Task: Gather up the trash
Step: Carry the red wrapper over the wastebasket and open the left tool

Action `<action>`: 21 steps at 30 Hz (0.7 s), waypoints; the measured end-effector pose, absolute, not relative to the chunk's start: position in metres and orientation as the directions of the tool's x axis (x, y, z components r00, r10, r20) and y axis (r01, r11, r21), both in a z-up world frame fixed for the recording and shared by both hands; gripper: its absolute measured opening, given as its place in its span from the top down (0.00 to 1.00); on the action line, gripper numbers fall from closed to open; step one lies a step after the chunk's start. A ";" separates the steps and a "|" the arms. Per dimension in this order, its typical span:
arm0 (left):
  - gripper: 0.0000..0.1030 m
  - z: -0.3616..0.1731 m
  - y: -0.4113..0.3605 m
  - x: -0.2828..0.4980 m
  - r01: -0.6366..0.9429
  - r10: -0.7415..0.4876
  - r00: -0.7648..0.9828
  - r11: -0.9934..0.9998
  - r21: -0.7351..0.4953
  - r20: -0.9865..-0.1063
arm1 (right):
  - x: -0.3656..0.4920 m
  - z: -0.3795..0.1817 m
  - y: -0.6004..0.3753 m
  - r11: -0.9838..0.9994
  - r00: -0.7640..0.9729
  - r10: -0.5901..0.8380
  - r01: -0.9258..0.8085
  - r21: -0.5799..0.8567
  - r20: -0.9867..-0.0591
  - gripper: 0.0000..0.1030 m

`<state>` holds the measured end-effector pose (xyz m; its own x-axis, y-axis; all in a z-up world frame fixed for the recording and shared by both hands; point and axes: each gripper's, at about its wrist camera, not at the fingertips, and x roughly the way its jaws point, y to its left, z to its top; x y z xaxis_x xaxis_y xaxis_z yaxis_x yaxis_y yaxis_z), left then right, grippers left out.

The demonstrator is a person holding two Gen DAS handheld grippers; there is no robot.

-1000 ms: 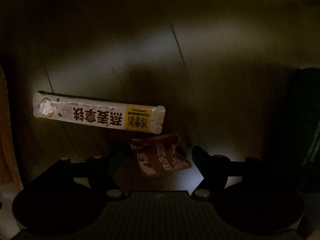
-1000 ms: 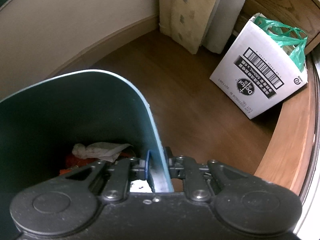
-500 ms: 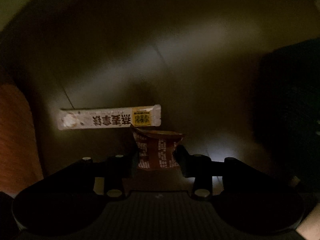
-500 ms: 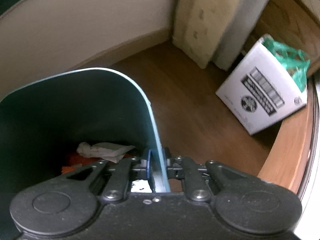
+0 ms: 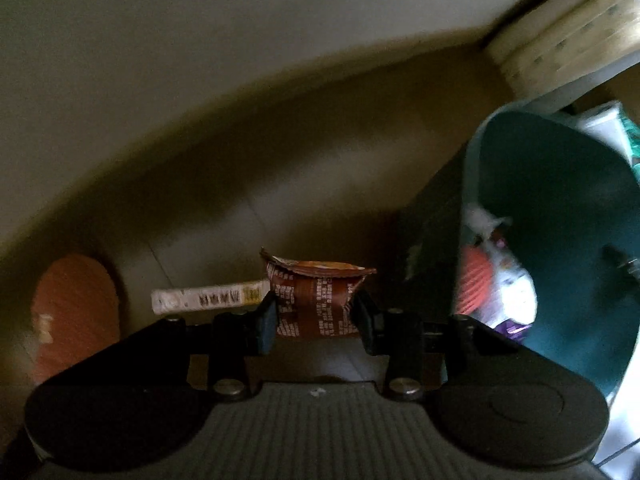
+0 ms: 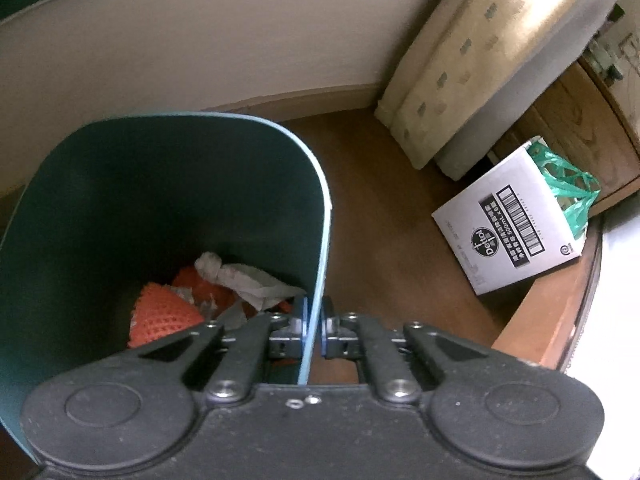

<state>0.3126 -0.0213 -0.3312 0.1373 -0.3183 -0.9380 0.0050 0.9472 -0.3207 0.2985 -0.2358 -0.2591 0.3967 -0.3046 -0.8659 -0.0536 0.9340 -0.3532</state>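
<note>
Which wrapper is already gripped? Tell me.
The brown wrapper, pinched in the left gripper; the long white wrapper lies free on the floor behind.

I saw a white Dettol carton [image 6: 510, 226] on the wooden floor [image 6: 384, 240] — green plastic bag [image 6: 568, 184] inside — near a patterned curtain [image 6: 472, 64].

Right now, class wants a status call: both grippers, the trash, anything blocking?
Left gripper shut on brown wrapper. Right gripper shut on teal bin rim. White stick packet on the floor, uncollected. Nothing blocking the bin mouth.
</note>
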 end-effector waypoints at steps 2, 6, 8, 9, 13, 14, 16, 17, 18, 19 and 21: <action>0.62 -0.313 -0.018 0.312 0.041 -0.348 0.181 0.937 -0.346 -0.920 | 0.294 -0.258 -0.226 0.924 0.396 -0.314 -0.081 -0.373 -0.863 0.94; 0.62 -0.274 -0.033 0.311 0.113 -0.412 0.209 0.911 -0.396 -0.887 | 0.287 -0.257 -0.210 0.919 0.395 -0.309 -0.110 -0.379 -0.865 0.93; 0.62 -0.261 -0.048 0.311 0.154 -0.436 0.206 0.899 -0.411 -0.876 | 0.284 -0.257 -0.203 0.920 0.395 -0.303 -0.116 -0.375 -0.867 0.93; 0.62 -0.257 -0.057 0.311 0.180 -0.442 0.205 0.894 -0.411 -0.873 | 0.282 -0.257 -0.199 0.920 0.396 -0.300 -0.120 -0.373 -0.868 0.93; 0.62 -0.246 -0.092 0.318 0.252 -0.461 0.175 0.875 -0.414 -0.870 | 0.275 -0.256 -0.184 0.921 0.400 -0.292 -0.128 -0.369 -0.868 0.94; 0.62 -0.247 -0.102 0.318 0.267 -0.457 0.167 0.874 -0.406 -0.874 | 0.274 -0.256 -0.181 0.921 0.402 -0.291 -0.129 -0.368 -0.868 0.94; 0.62 -0.255 -0.117 0.318 0.291 -0.446 0.141 0.872 -0.394 -0.884 | 0.271 -0.256 -0.175 0.921 0.404 -0.290 -0.128 -0.367 -0.868 0.94; 0.62 -0.269 -0.123 0.314 0.302 -0.442 0.123 0.870 -0.391 -0.889 | 0.270 -0.256 -0.172 0.920 0.408 -0.292 -0.128 -0.370 -0.865 0.95; 0.62 -0.273 -0.128 0.315 0.306 -0.432 0.112 0.871 -0.383 -0.895 | 0.269 -0.256 -0.170 0.919 0.411 -0.293 -0.126 -0.372 -0.863 0.95; 0.62 -0.282 -0.130 0.313 0.309 -0.432 0.099 0.870 -0.385 -0.896 | 0.268 -0.257 -0.169 0.919 0.414 -0.294 -0.125 -0.374 -0.862 0.95; 0.62 -0.294 -0.134 0.314 0.311 -0.435 0.067 0.864 -0.396 -0.898 | 0.268 -0.257 -0.166 0.914 0.420 -0.297 -0.134 -0.383 -0.857 0.96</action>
